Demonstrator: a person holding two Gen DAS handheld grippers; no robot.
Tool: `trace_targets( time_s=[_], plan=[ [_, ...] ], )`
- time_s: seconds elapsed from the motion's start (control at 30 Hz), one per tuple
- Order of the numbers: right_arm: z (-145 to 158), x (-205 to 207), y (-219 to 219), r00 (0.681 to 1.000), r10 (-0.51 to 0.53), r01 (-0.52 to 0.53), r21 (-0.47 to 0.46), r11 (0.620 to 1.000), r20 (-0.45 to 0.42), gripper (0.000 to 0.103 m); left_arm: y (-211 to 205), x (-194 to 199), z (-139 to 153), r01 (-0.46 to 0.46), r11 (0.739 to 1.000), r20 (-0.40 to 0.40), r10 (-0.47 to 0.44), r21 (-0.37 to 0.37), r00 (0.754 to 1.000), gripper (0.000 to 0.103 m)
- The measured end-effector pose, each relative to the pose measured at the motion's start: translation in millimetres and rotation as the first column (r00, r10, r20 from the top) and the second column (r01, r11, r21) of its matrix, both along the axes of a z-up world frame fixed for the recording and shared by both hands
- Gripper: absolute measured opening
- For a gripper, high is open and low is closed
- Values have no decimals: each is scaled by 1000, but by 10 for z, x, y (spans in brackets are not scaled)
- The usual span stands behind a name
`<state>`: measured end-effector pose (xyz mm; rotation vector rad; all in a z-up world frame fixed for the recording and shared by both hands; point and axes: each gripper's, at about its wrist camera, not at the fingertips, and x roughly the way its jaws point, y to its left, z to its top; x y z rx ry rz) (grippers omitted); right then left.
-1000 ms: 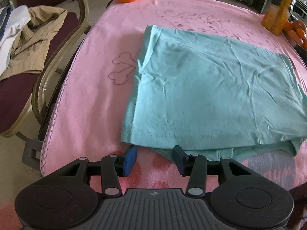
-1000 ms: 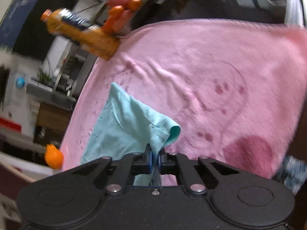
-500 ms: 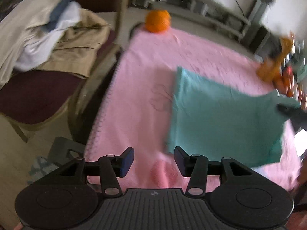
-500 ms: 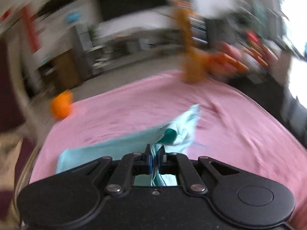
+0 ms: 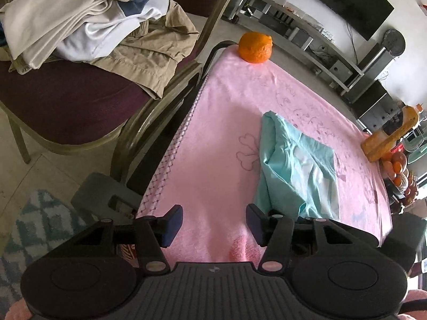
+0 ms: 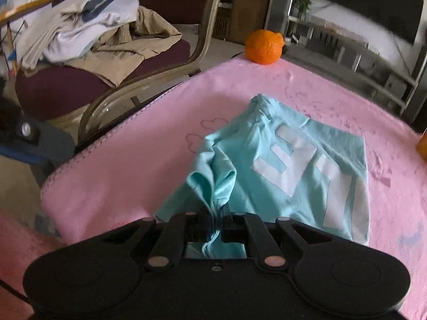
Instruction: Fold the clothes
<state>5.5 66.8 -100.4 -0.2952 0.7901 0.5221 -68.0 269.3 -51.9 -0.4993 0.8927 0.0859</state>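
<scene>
The blue-green shirt (image 6: 307,160) lies on the pink blanket (image 6: 133,160), folded over on itself, with big white letters facing up. One bunched edge of it is lifted off the blanket and runs straight into the right gripper (image 6: 216,229). Those jaws are pressed together on the cloth, pinching a thick wad of it. I think it is held that way so the edge can be carried across the rest of the shirt to make a fold. The cloth just in front of the jaws is crumpled, so it may need smoothing when it is let go.

The left gripper (image 5: 213,220) holds nothing. Its jaws are spread wide, with only pink blanket between them. The shirt sits ahead of its jaws and off to the right, with its near corner just beside the right finger. It looks ready to grab or press down that side, but I cannot be sure.

Far ahead of both sets of jaws an orange (image 6: 264,46) sits at the blanket's far corner, well clear of the shirt. Ahead and to the left, a chair (image 5: 80,101) holds a pile of other clothes (image 5: 93,18), maybe waiting for their turn or already done.
</scene>
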Motion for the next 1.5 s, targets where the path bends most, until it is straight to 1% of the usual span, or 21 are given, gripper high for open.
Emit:
trace_targets(
  time_s=[0.07,0.17,0.23,0.33,0.4,0.53,0.6,0.67,0.7,0.73,0.77,0.83,0.93,0.97,1.03,1.13,1.2,1.27,1.37,1.43,1.5],
  plan=[
    [88,-63,-45,997,46,-42,75,996,-61,27,5,-23,12,-7,1000,9,7,4,1000,54],
    [255,-158,-275,962,190,-137,257,957,-195,30,2,-29,20,-22,1000,14,22,12,1000,53],
    [378,-182,-503,949,205,-121,323,938,-241,30,-40,5,12,-17,999,5,16,33,1000,50],
    [537,-126,-910,965,99,-12,336,942,-241,30,-241,112,25,32,993,-18,-30,116,999,41],
    [580,-43,-1184,975,-7,83,333,939,-222,30,-463,240,33,100,979,-23,-97,178,995,19],
    [498,150,-1513,965,-146,212,320,923,-217,24,-948,578,23,237,939,-15,-241,248,970,15],
    [387,199,-1466,967,-121,187,305,934,-224,24,-1119,758,-52,298,927,-29,-300,226,954,17],
    [270,233,-1385,970,-82,146,282,948,-227,24,-1205,905,-201,334,920,-100,-319,206,942,14],
    [212,249,-1345,972,-63,125,271,954,-229,24,-1219,946,-316,337,911,-180,-299,238,937,7],
    [153,266,-1305,972,-43,104,259,960,-231,24,-1215,925,-373,339,902,-222,-285,267,932,11],
    [95,283,-1264,972,-24,83,248,965,-233,27,-1200,869,-380,344,895,-228,-285,285,931,11],
    [-14,226,-1247,977,18,14,144,989,-214,27,-1191,746,-360,354,877,-239,-286,326,928,11],
    [33,82,-1355,986,58,-52,43,998,-156,33,-1171,627,-380,349,859,-262,-263,376,929,10],
    [80,85,-1419,988,44,-36,54,998,-147,39,-1159,596,-375,335,857,-258,-247,391,934,9],
    [173,89,-1545,991,14,-4,76,997,-131,39,-1135,545,-330,298,863,-228,-220,408,948,10],
    [310,108,-1737,993,-27,43,136,990,-117,39,-1141,505,-174,270,896,-107,-248,351,963,10],
    [342,182,-1810,989,-34,70,248,966,-147,29,-1184,510,-93,274,911,-37,-277,309,960,10],
    [278,239,-1779,980,-17,82,322,943,-200,25,-1377,593,-144,339,893,-45,-342,297,939,11],
    [111,327,-1608,964,38,63,367,928,-262,25,-1684,661,-380,446,825,-147,-422,347,895,17],
    [-14,291,-1465,962,66,22,317,948,-264,25,-1772,598,-460,494,774,-195,-455,395,869,17],
    [-50,187,-1399,969,86,-31,234,972,-230,21,-1754,514,-457,513,755,-211,-469,409,858,18]
  ],
)
